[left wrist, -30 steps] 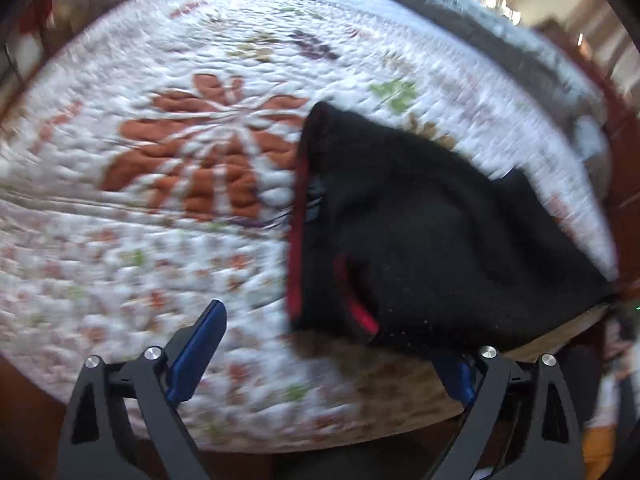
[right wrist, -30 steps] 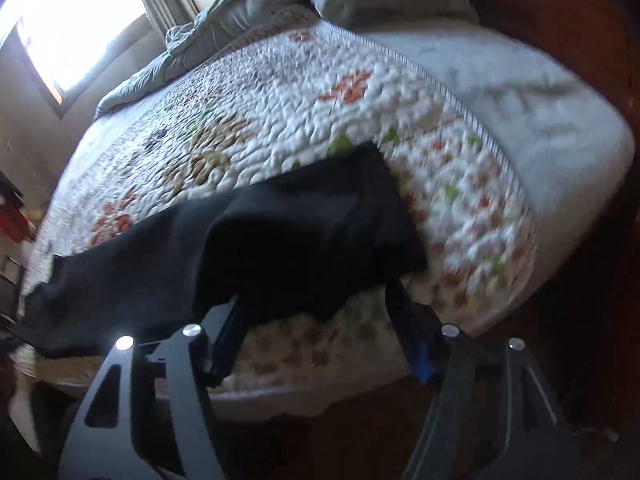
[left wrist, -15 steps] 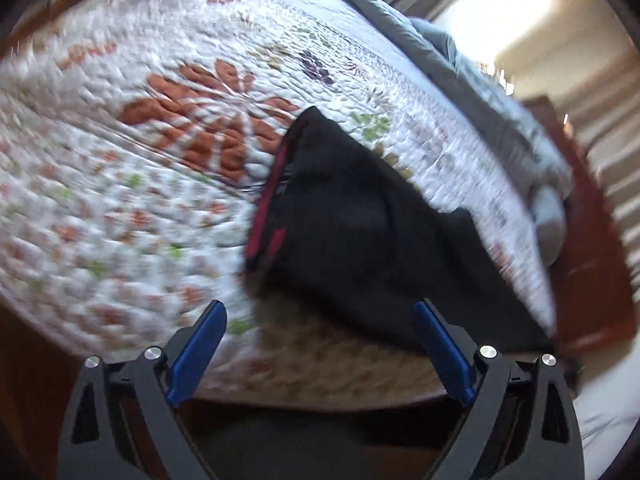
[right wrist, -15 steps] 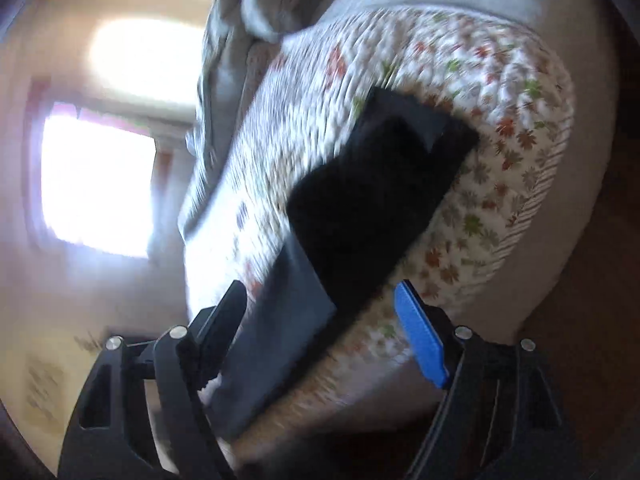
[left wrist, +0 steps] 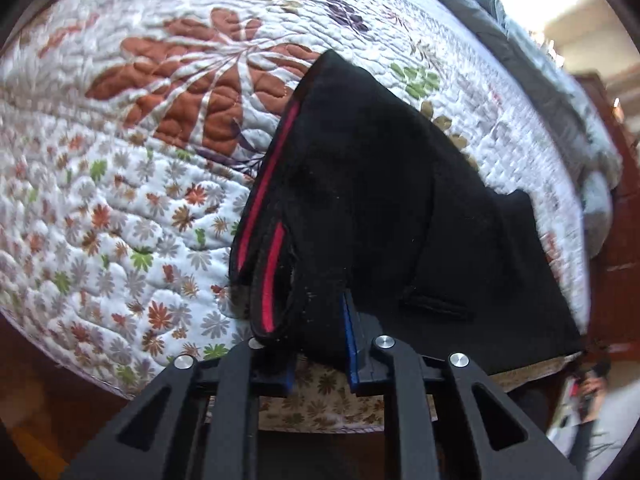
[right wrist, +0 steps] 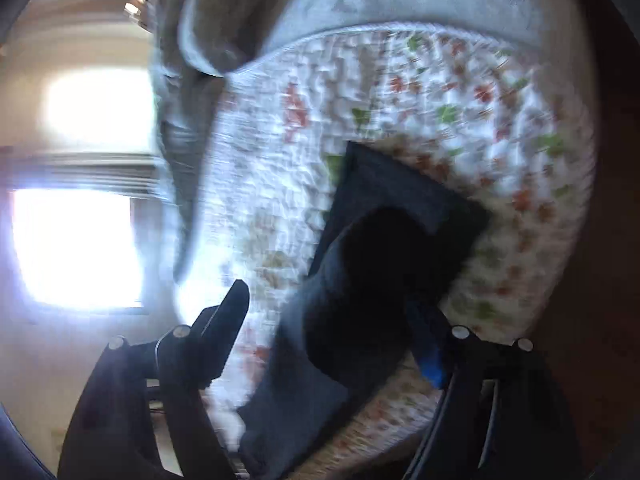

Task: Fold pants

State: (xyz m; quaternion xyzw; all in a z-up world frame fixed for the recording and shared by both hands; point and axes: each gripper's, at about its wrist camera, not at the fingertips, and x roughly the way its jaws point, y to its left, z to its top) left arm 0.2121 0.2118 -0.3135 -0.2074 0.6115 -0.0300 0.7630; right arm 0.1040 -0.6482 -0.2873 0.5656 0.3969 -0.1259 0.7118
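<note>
The black pants with a red-striped waistband lie along the near edge of a flower-patterned quilt on a bed. My left gripper is shut on the waistband end at the quilt's edge. In the blurred, tilted right wrist view the leg end of the pants lies on the quilt. My right gripper is open, its jaws wide apart with the cloth lying between them.
A grey blanket and a grey pillow lie at the far side of the bed. Dark wood floor runs below the quilt's edge. A bright window is at the left of the right wrist view.
My left gripper moved in and shut on the waistband; it was open before. My right gripper has rolled and come closer to the leg end, still open.
</note>
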